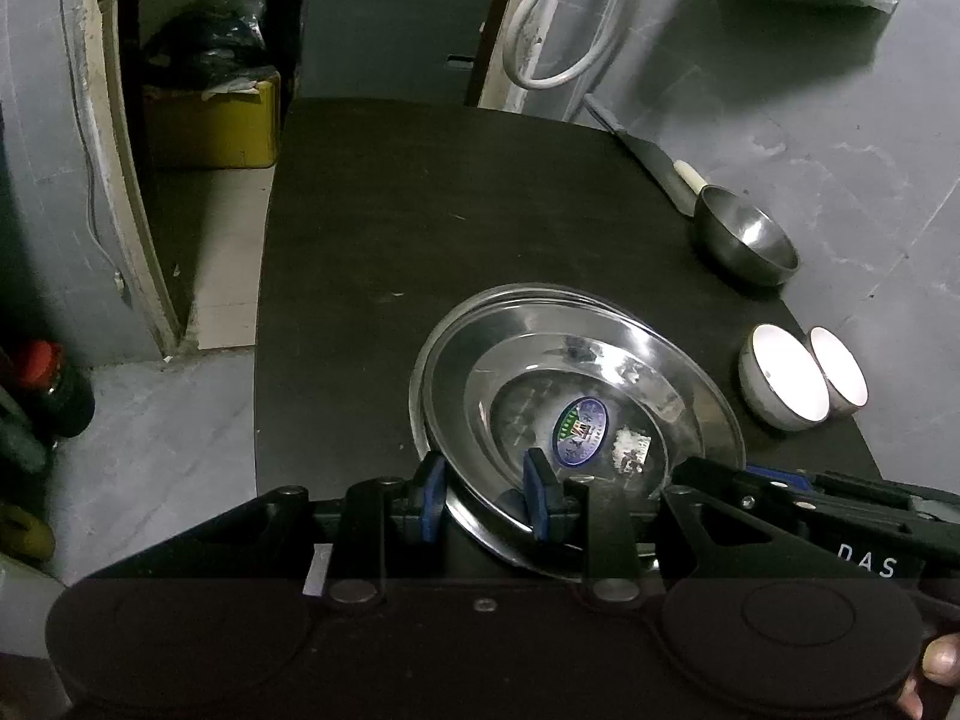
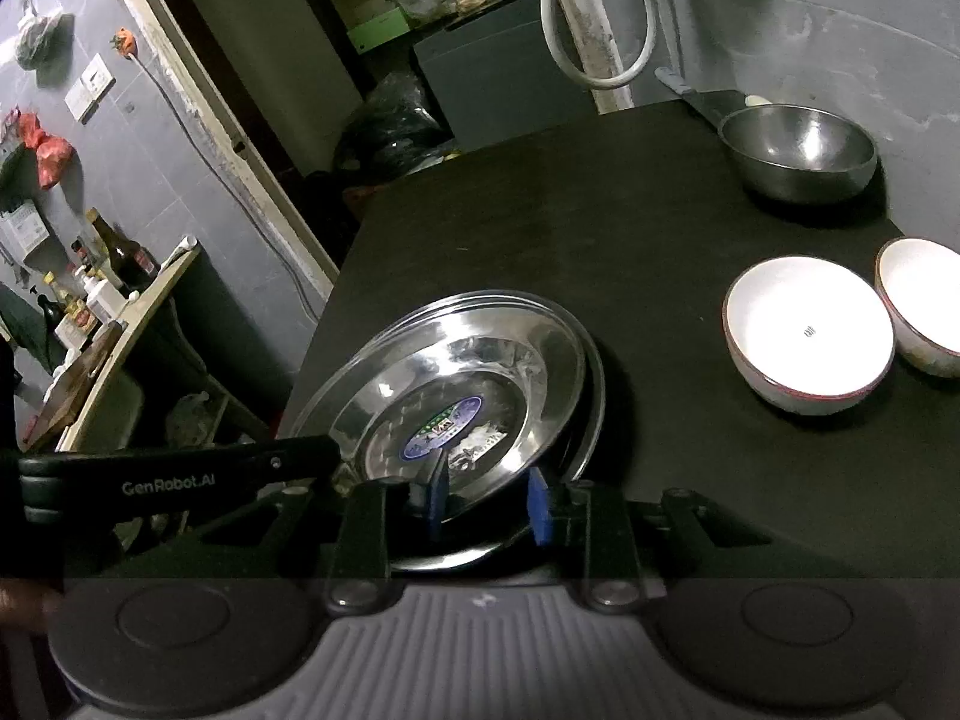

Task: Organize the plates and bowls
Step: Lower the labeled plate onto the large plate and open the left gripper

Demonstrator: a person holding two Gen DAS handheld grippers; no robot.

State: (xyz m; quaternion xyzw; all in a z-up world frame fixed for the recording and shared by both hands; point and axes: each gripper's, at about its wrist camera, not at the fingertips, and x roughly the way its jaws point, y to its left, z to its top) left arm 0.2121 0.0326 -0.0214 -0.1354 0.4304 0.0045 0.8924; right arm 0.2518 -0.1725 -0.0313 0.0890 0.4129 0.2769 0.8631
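Note:
Two stacked steel plates [image 1: 576, 372] [image 2: 456, 372] lie near the front of the black table [image 1: 420, 210] [image 2: 600, 210]; the top one carries an oval sticker. My left gripper [image 1: 483, 495] has its blue pads on either side of the plates' near rim, one pad inside and one outside. My right gripper [image 2: 489, 501] straddles the rim the same way from the other side. Both sets of jaws stand slightly apart around the rim. Two white bowls [image 1: 780, 384] [image 2: 810, 333] sit side by side at the right. A steel bowl [image 1: 744, 237] [image 2: 798, 150] sits further back.
A knife [image 1: 654, 162] [image 2: 696, 96] lies by the wall behind the steel bowl. A white hose [image 1: 552, 30] hangs on the wall. Floor, a yellow box [image 1: 216, 126] and bottles [image 1: 54, 384] are left of the table. A shelf with bottles [image 2: 90, 300] shows left.

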